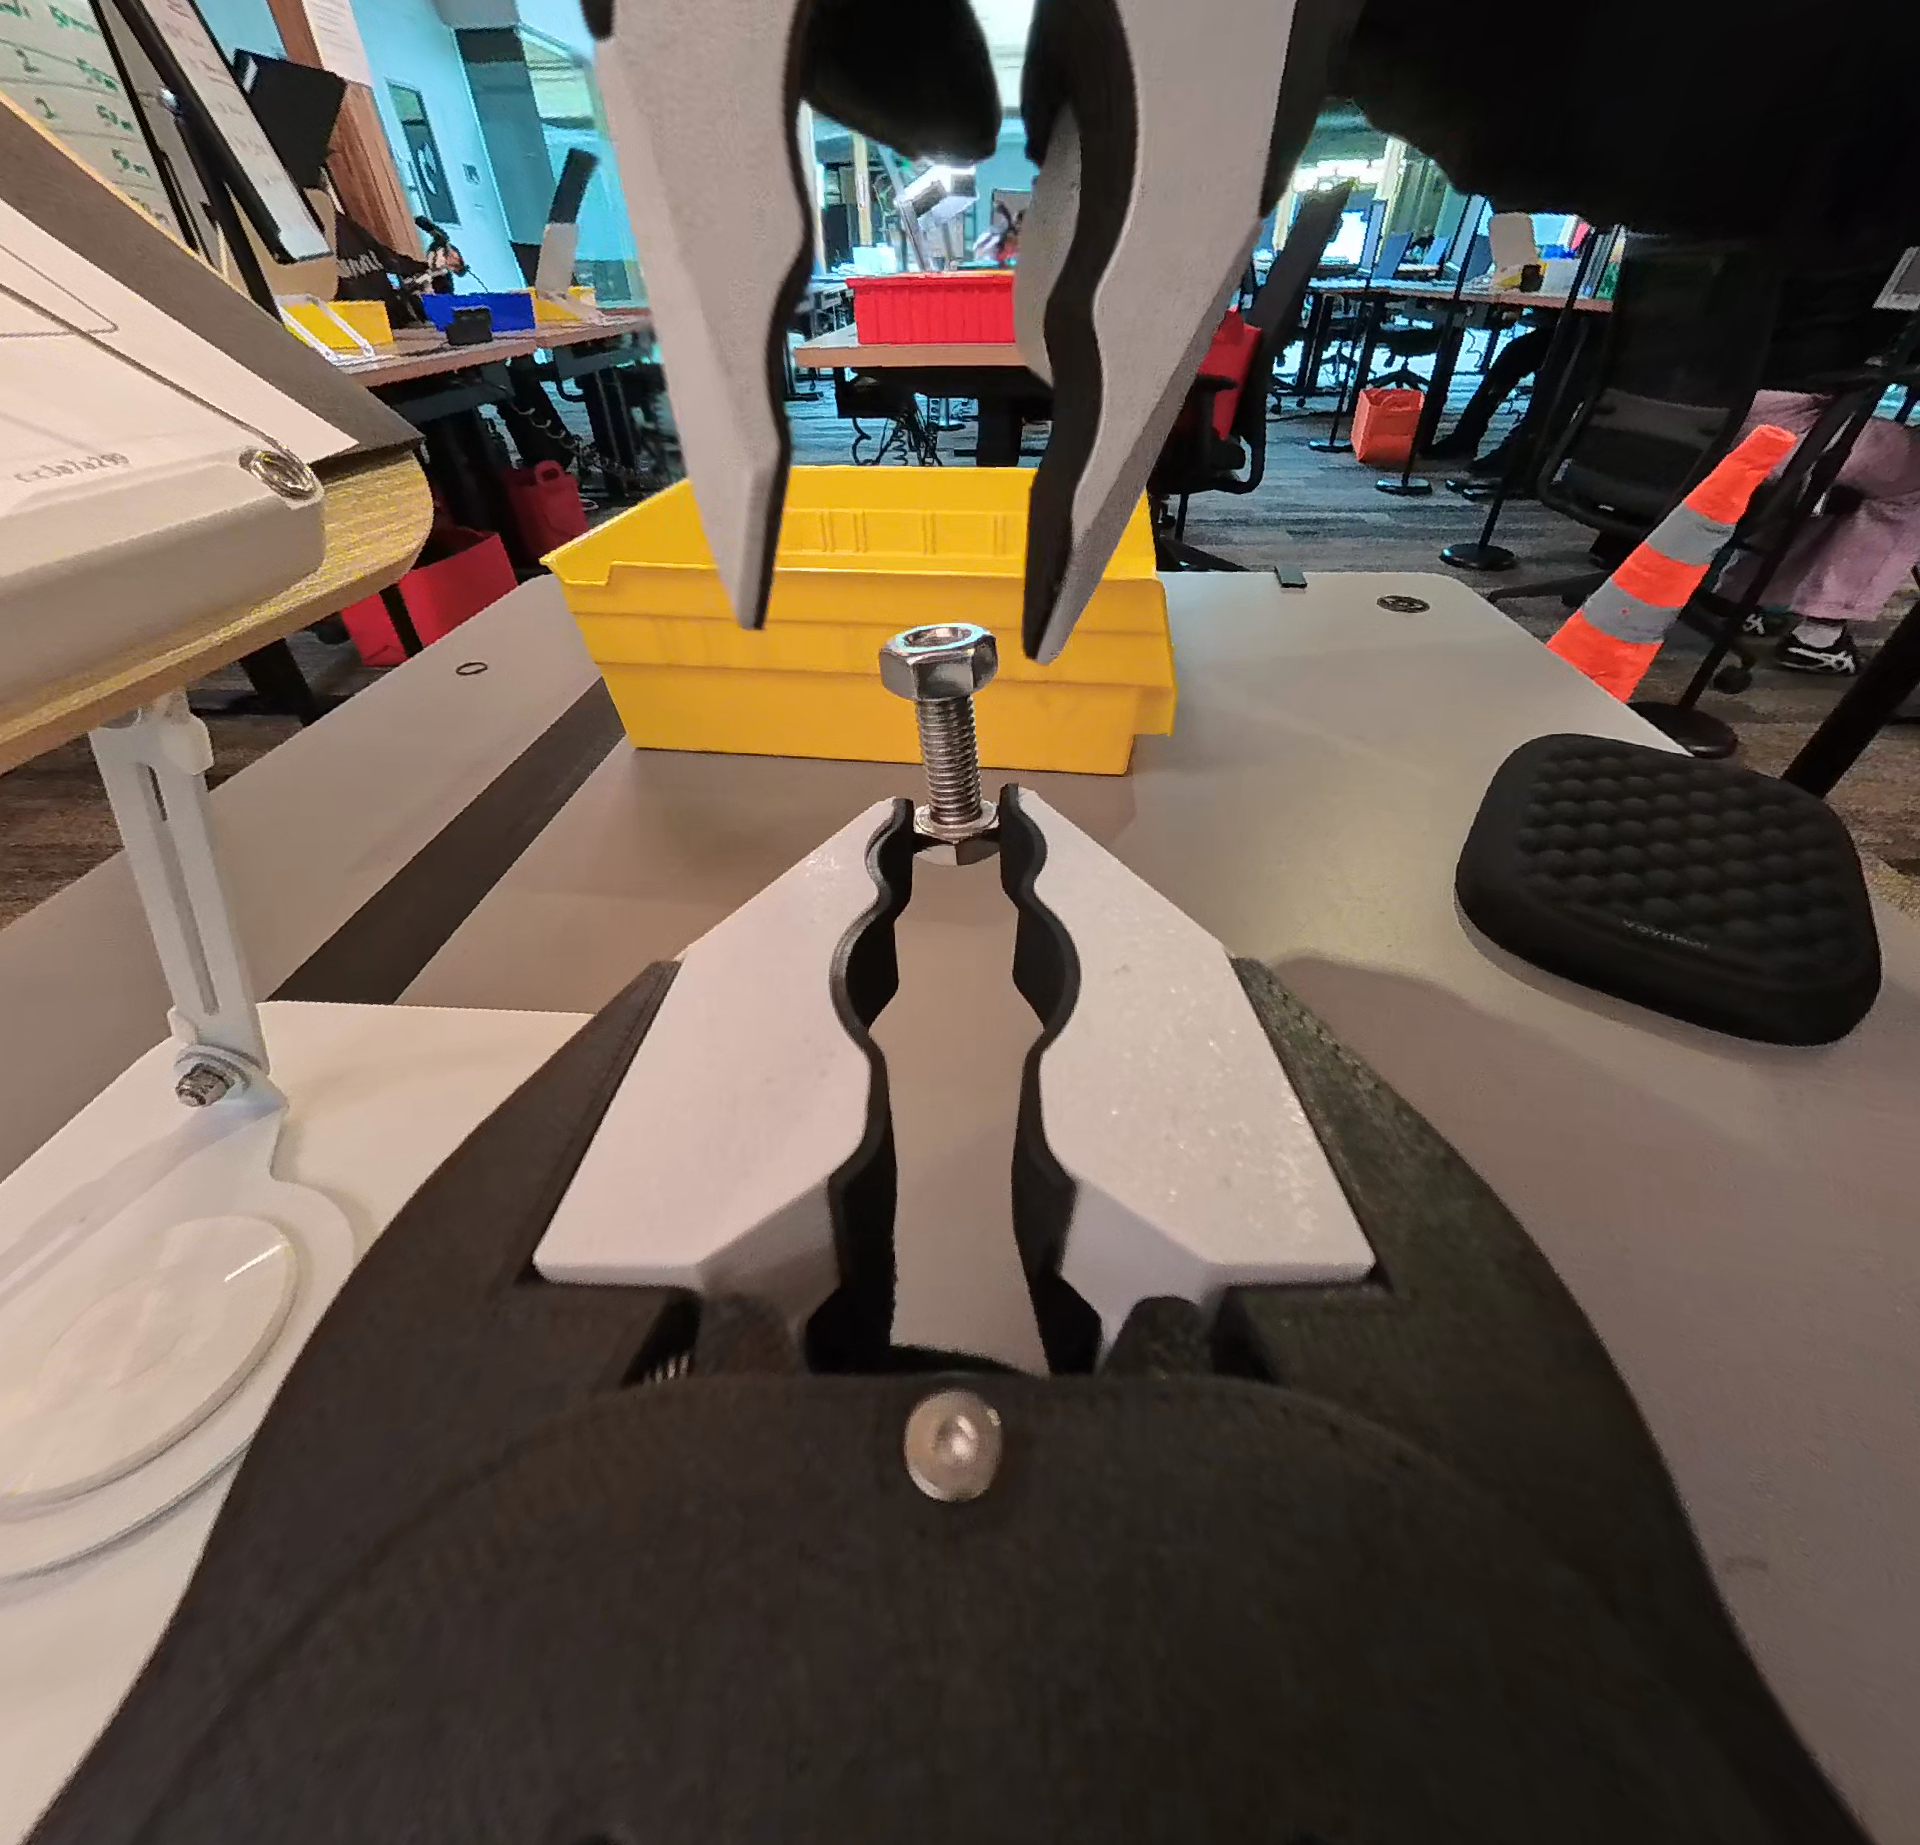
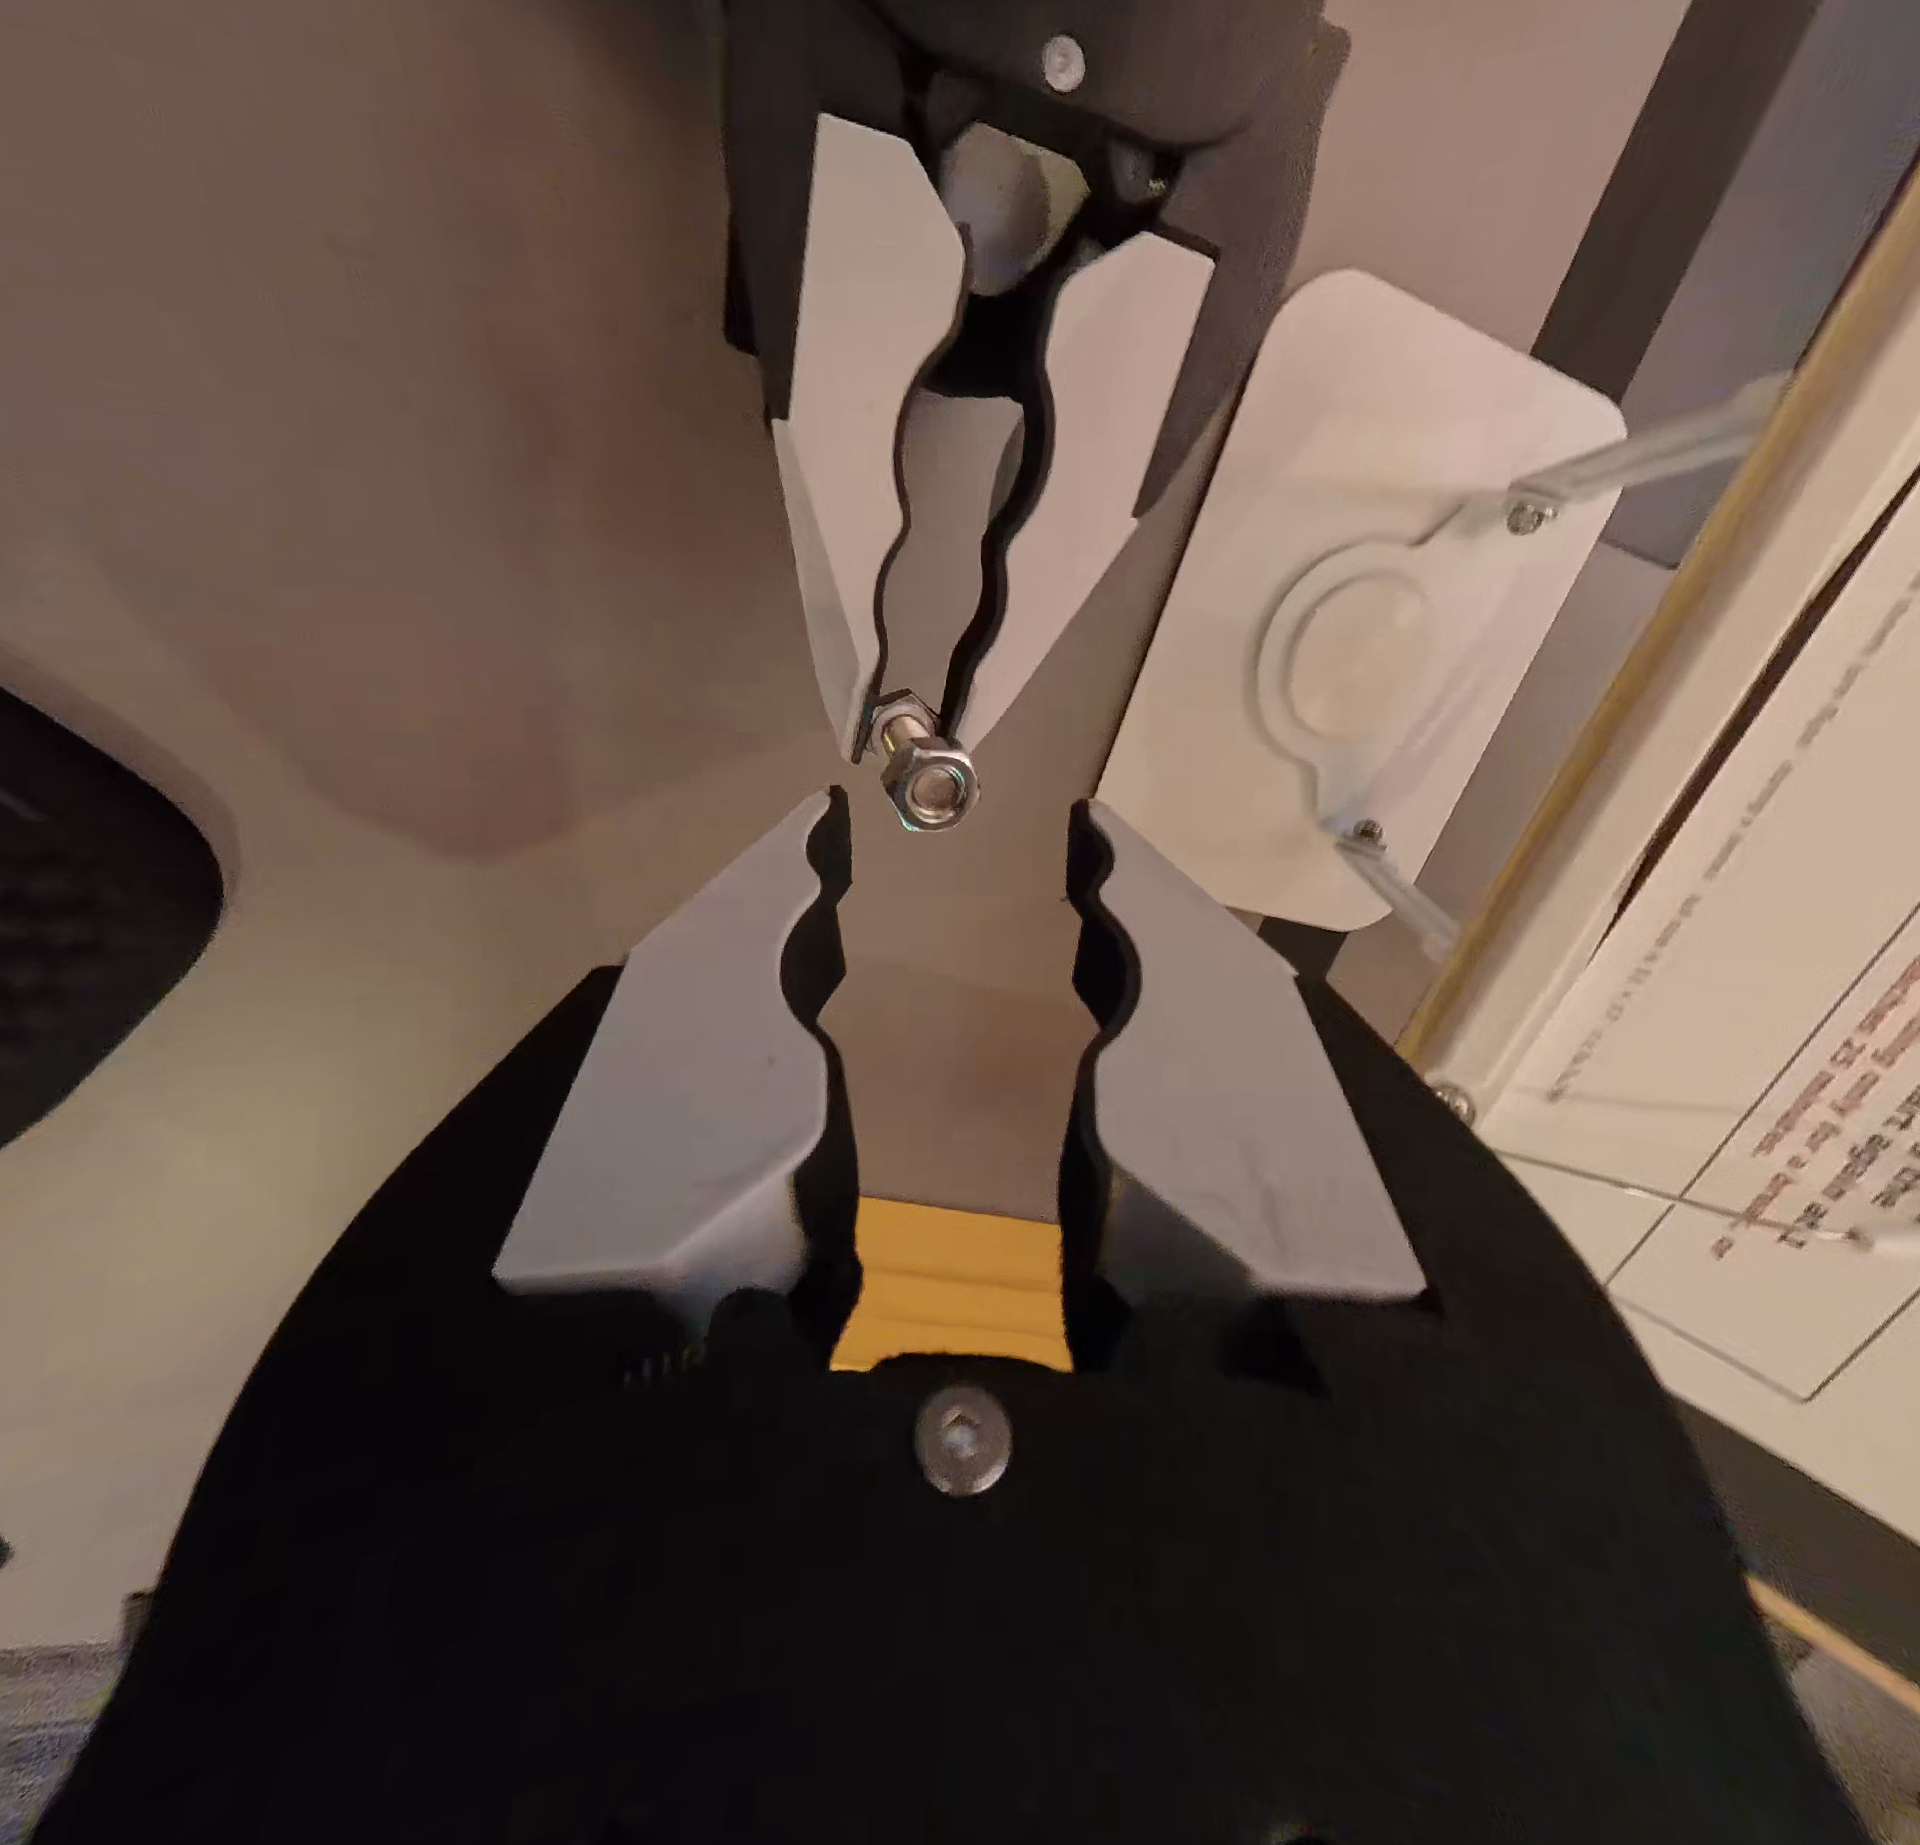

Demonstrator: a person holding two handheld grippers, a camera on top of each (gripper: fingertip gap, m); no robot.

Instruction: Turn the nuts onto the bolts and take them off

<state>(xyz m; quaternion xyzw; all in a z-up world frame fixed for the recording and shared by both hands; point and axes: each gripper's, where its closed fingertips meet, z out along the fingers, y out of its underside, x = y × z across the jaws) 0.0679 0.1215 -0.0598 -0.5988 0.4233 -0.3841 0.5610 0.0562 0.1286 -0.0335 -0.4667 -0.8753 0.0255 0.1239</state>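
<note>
Bolt (image 1: 948, 756) upright at frame centre, nut (image 1: 938, 659) at its top end. We clamp bolt head in left gripper (image 1: 951, 827). Our right gripper (image 1: 896, 637) hangs spread just above nut, not touching. Yellow bin (image 1: 727, 652) behind, black pad (image 1: 1673, 896) right, on table (image 1: 1351, 756).

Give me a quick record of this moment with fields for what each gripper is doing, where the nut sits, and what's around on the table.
left gripper: shut on the bolt at its head end, holding it upright
nut: on the top end of the bolt's thread
right gripper: open, tips either side of the nut from above, not touching it
behind bolt: yellow bin on the grey table
to the right: black textured pad
</note>
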